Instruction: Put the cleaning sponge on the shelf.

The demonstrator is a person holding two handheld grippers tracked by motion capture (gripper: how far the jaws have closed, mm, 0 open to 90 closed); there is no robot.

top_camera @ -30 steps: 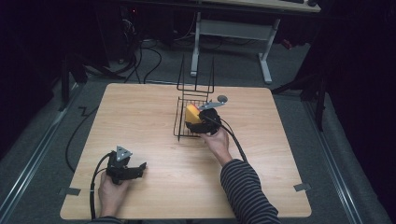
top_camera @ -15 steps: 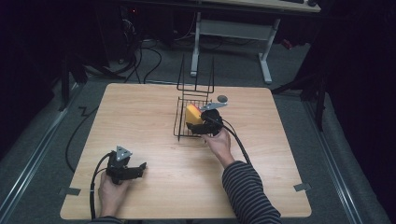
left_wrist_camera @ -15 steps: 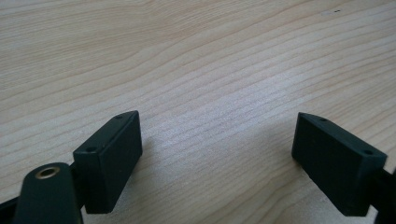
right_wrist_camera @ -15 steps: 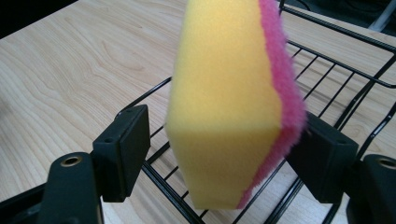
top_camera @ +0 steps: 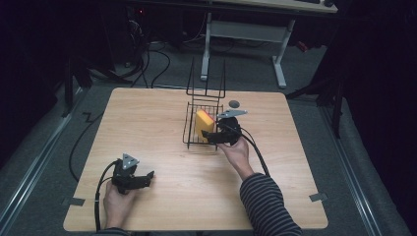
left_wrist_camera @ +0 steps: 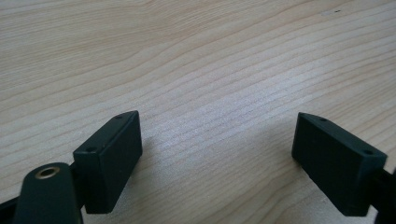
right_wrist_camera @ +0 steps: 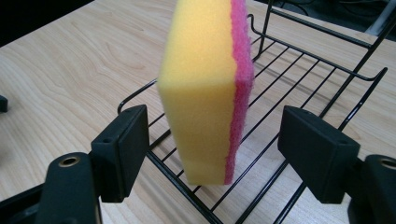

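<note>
Clearly, we had the right gripper at the near edge of the black wire rack, which stood a little beyond the middle of the wooden table. In the right gripper view its jaws were spread wide, one on each side of the sponge and touching neither face — a gap showed on both sides. The sponge stood upright on its edge on the wires of the rack, yellow foam on the left in that view, a thin pink scouring layer on the right. From the high view we saw it as a yellow block inside the rack, just beside the gripper, with the rack's tall wire back rising on the far side.

We kept the left gripper at the near left of the table, well apart from the rack. Its jaws were also wide apart, with bare wood grain between them in the left gripper view — nothing held. A small dark disc lay on the table just right of the rack's far corner.
</note>
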